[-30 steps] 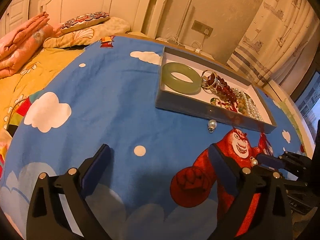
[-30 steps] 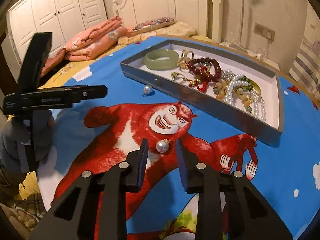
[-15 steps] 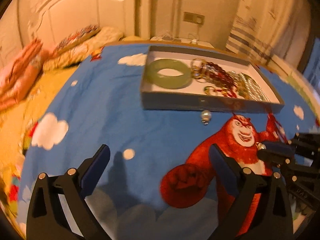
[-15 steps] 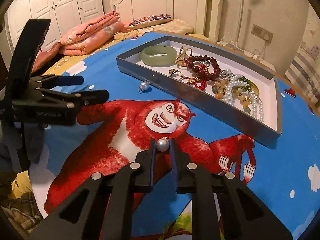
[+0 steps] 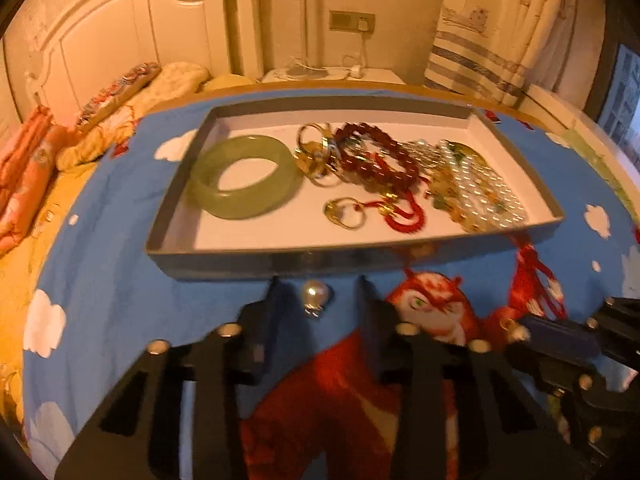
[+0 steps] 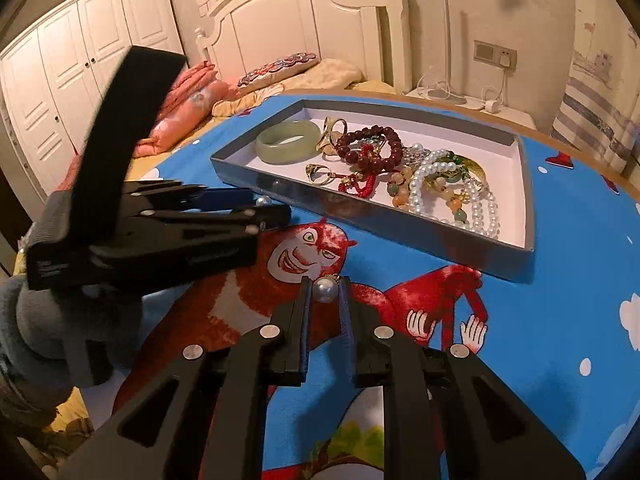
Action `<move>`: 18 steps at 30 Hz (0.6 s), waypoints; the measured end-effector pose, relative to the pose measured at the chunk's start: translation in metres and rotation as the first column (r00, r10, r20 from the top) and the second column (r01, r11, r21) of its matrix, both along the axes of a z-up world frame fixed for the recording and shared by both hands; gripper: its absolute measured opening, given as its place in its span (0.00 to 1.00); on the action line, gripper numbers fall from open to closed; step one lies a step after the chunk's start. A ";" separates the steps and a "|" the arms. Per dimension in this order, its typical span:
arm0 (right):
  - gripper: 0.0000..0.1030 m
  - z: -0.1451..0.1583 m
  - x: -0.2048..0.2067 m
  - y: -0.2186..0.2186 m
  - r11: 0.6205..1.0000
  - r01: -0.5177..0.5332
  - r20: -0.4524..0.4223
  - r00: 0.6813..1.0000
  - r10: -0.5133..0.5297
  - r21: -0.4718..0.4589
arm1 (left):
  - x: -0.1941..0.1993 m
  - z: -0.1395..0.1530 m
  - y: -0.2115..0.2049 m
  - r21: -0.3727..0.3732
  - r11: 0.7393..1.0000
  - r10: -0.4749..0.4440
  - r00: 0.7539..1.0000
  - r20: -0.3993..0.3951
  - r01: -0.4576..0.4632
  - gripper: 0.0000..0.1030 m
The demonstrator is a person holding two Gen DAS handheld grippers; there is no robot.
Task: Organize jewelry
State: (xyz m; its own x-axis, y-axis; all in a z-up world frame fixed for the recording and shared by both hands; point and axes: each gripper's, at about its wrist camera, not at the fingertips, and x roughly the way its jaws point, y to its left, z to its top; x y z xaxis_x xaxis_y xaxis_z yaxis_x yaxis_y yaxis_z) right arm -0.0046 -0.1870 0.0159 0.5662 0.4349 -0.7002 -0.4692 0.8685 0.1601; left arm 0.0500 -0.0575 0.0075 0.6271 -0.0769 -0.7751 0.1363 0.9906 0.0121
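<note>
A grey tray (image 5: 280,266) (image 6: 320,205) with a white floor lies on the blue cartoon bedsheet. In it are a green jade bangle (image 5: 224,200) (image 6: 280,154), a dark red bead bracelet (image 5: 380,160) (image 6: 345,148), gold rings and a pearl necklace (image 6: 424,176). Just in front of the tray lies a pearl earring (image 5: 316,293) (image 6: 263,201). My left gripper (image 5: 318,286) (image 6: 268,205) straddles it; its jaws are closing, with a gap still on both sides. My right gripper (image 6: 325,286) (image 5: 520,332) is shut on a second pearl earring (image 6: 325,290) over the red bear print.
A grey-gloved hand (image 6: 36,320) holds the left gripper. Folded pink quilts (image 6: 188,108) and pillows (image 5: 120,92) lie at the white headboard. A nightstand with cables (image 5: 332,74), a striped curtain (image 5: 500,40) and a white wardrobe (image 6: 60,72) stand around the bed.
My left gripper slid up to the tray's front wall, over the loose pearl earring, and its jaws narrowed from wide apart. My right gripper closed on the other pearl earring.
</note>
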 end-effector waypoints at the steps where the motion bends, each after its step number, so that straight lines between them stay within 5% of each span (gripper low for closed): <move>1: 0.16 0.000 -0.001 -0.001 1.000 0.000 0.000 1.000 0.000 0.004 | 0.000 0.000 0.000 0.003 1.000 0.002 1.000 0.003 -0.002 0.28; 5: 0.16 0.001 -0.002 -0.003 1.000 0.001 -0.002 1.000 -0.001 0.021 | -0.002 0.000 0.004 -0.004 1.000 0.010 1.000 0.009 -0.010 0.13; 18: 0.16 0.002 -0.001 -0.006 0.999 0.020 0.007 1.000 -0.021 0.026 | -0.010 0.001 0.013 -0.043 0.999 0.011 1.000 0.014 -0.010 0.13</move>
